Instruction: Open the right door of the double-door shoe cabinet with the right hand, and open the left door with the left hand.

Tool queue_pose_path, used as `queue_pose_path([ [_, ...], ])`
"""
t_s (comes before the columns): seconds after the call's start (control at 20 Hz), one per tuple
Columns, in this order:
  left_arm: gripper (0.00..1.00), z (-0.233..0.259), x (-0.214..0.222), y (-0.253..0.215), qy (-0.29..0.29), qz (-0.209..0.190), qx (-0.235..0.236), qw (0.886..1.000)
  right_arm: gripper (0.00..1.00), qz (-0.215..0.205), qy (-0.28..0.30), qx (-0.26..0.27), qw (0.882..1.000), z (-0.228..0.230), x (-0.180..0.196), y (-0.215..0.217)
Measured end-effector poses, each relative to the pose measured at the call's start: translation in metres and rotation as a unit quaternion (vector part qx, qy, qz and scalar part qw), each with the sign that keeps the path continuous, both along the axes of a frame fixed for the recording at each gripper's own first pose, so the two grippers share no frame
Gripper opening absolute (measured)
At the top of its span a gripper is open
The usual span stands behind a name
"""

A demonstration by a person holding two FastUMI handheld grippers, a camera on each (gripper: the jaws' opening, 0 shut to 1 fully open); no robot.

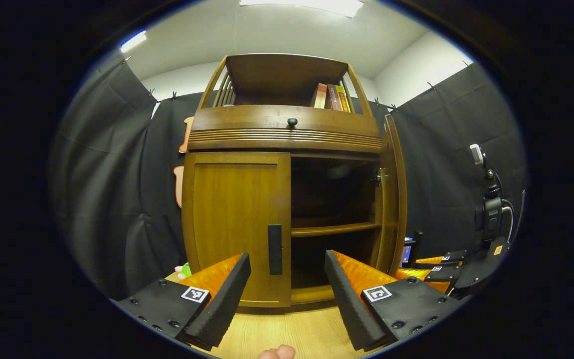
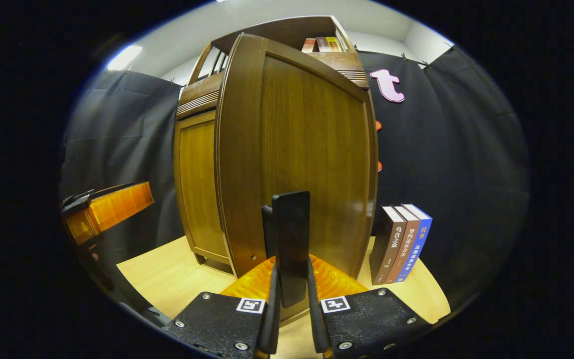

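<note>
A brown wooden shoe cabinet (image 1: 287, 132) stands on a light wooden table. Its right door (image 1: 391, 194) is swung open and shows dark shelves inside. The left door (image 1: 237, 219) is closed, with a black vertical handle (image 1: 275, 249) at its inner edge. My left gripper (image 1: 287, 291) is open, its fingers a little in front of that handle, one on each side. In the right gripper view the open right door (image 2: 307, 154) fills the middle, and my right gripper (image 2: 291, 299) is shut on its black handle (image 2: 291, 239). The left gripper (image 2: 107, 207) appears at the left.
Three books (image 2: 400, 243) stand upright on the table (image 2: 167, 279) to the right of the cabinet. More books (image 1: 331, 96) sit on the cabinet's top shelf. A drawer with a black knob (image 1: 292, 121) runs above the doors. Black cloth walls surround the booth. A fingertip (image 1: 277, 353) shows at the bottom edge.
</note>
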State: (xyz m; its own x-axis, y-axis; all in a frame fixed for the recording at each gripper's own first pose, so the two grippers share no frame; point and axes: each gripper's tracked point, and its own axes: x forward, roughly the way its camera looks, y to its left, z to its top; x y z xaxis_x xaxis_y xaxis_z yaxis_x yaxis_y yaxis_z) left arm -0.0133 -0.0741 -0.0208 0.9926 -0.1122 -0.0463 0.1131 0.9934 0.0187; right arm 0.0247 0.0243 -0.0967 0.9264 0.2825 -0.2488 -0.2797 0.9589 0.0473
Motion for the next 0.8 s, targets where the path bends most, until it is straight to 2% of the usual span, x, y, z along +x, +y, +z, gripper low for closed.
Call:
queue_pose_path([
  [0.2, 0.95, 0.005, 0.0, -0.014, -0.005, -0.011, -0.002, 1.0, 0.24, -0.024, 0.005, -0.005, 1.0, -0.008, -0.006, -0.026],
  [0.25, 0.95, 0.005, 0.0, -0.018, -0.005, -0.016, -0.002, 1.0, 0.15, -0.027, 0.004, -0.005, 1.0, -0.008, -0.007, -0.031],
  [0.3, 0.95, 0.006, -0.001, -0.02, -0.007, -0.019, 0.0, 1.0, 0.23, -0.034, 0.004, -0.003, 0.999, -0.008, -0.009, -0.041],
  [0.45, 0.94, 0.004, -0.003, -0.026, -0.007, -0.025, 0.006, 1.0, 0.16, -0.07, -0.001, -0.01, 0.998, -0.008, -0.011, -0.077],
  [0.5, 0.99, 0.003, -0.003, -0.028, -0.005, -0.028, 0.006, 1.0, 0.26, -0.088, 0.003, -0.026, 0.996, -0.015, -0.009, -0.093],
  [0.55, 0.97, 0.003, -0.004, -0.031, -0.004, -0.032, 0.005, 0.999, 0.02, -0.093, 0.002, -0.031, 0.995, -0.018, -0.011, -0.109],
  [0.6, 0.95, 0.004, -0.004, -0.034, -0.004, -0.036, 0.003, 0.999, 0.22, -0.095, 0.001, -0.006, 0.995, -0.017, -0.007, -0.111],
  [0.65, 0.95, 0.005, -0.004, -0.038, -0.004, -0.04, 0.003, 0.999, 0.21, -0.098, 0.007, 0.016, 0.995, -0.022, -0.007, -0.117],
  [0.7, 0.95, 0.004, -0.006, -0.041, -0.005, -0.044, 0.004, 0.999, 0.1, -0.103, 0.004, 0.034, 0.994, -0.021, -0.005, -0.125],
  [0.8, 0.94, 0.006, -0.007, -0.044, -0.008, -0.049, 0.007, 0.999, 0.1, -0.094, 0.002, 0.036, 0.995, -0.019, -0.007, -0.14],
])
